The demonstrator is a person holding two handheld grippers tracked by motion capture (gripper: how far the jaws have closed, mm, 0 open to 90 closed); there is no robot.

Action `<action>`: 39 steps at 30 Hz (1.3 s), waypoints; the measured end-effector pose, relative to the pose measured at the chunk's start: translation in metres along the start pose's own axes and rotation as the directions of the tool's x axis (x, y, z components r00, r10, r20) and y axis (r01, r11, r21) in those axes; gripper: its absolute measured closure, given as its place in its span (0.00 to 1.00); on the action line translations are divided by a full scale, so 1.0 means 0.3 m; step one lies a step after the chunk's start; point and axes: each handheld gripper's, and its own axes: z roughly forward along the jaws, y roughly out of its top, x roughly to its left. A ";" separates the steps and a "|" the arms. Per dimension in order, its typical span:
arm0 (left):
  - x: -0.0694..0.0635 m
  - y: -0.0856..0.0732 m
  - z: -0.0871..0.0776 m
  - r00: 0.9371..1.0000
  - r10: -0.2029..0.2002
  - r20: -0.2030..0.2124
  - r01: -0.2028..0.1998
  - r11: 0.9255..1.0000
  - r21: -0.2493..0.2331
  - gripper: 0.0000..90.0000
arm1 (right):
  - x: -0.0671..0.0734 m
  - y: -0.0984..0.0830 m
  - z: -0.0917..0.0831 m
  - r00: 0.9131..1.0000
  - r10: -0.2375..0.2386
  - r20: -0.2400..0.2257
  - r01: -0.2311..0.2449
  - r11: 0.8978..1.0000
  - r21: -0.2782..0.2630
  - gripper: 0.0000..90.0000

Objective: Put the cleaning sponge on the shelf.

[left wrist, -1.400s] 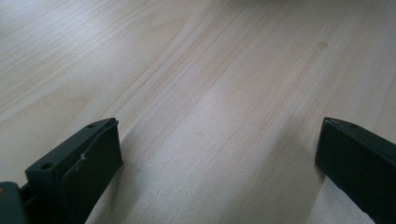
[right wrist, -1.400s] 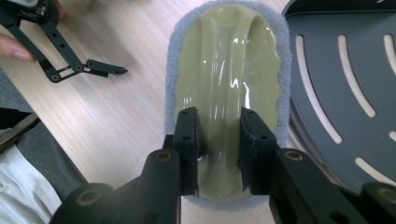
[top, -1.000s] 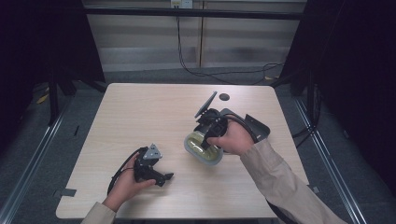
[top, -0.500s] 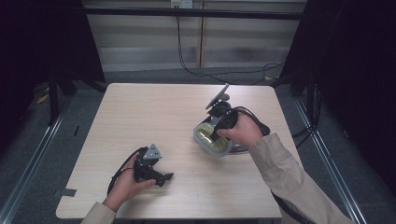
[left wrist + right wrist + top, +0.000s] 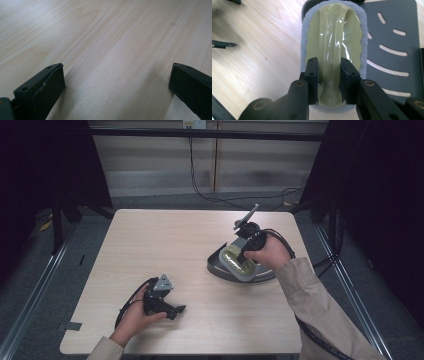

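- While the right claw [image 5: 329,75] stayed clamped on the glossy ridge of the yellow-green scrubber [image 5: 334,42], the scrubber had slid away from the person, onto the dark slotted tray [image 5: 240,272].
- That suggested a scrubbing stroke under way.
- Well apart from the scrubber, the left claw [image 5: 176,310] rested open and empty on the surface [image 5: 165,240], unmoved.

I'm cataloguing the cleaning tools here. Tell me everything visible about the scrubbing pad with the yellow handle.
The scrubbing pad is an oval with a fuzzy grey rim around a glossy, translucent yellow-green top that rises into a lengthwise ridge serving as the handle. The right gripper has its jaws shut on that ridge. The pad sits partly over a dark grey slotted plate, toward the right of the wooden table.
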 end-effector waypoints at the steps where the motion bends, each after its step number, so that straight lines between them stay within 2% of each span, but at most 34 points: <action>1: 0.000 0.000 0.000 1.000 0.000 0.000 0.000 1.000 0.000 0.00 | -0.009 -0.001 0.002 1.000 0.000 0.003 0.000 1.000 -0.001 0.79; 7: 0.000 0.000 0.000 1.000 0.001 -0.001 -0.001 1.000 0.000 0.00 | -0.050 -0.002 0.009 0.999 -0.001 0.033 0.001 1.000 0.003 0.79; 21: 0.000 0.000 0.000 1.000 0.000 -0.001 0.000 1.000 0.000 0.00 | -0.147 -0.014 0.031 0.997 0.019 0.068 -0.019 1.000 -0.002 0.79; 33: 0.000 0.000 0.000 1.000 -0.001 -0.001 0.001 1.000 -0.001 0.00 | -0.206 -0.022 0.048 0.994 0.015 0.112 -0.015 1.000 0.005 0.79; 39: 0.000 0.000 0.000 1.000 -0.001 -0.001 0.001 1.000 -0.001 0.00 | -0.245 -0.030 0.058 0.993 0.039 0.115 -0.039 0.999 -0.008 0.79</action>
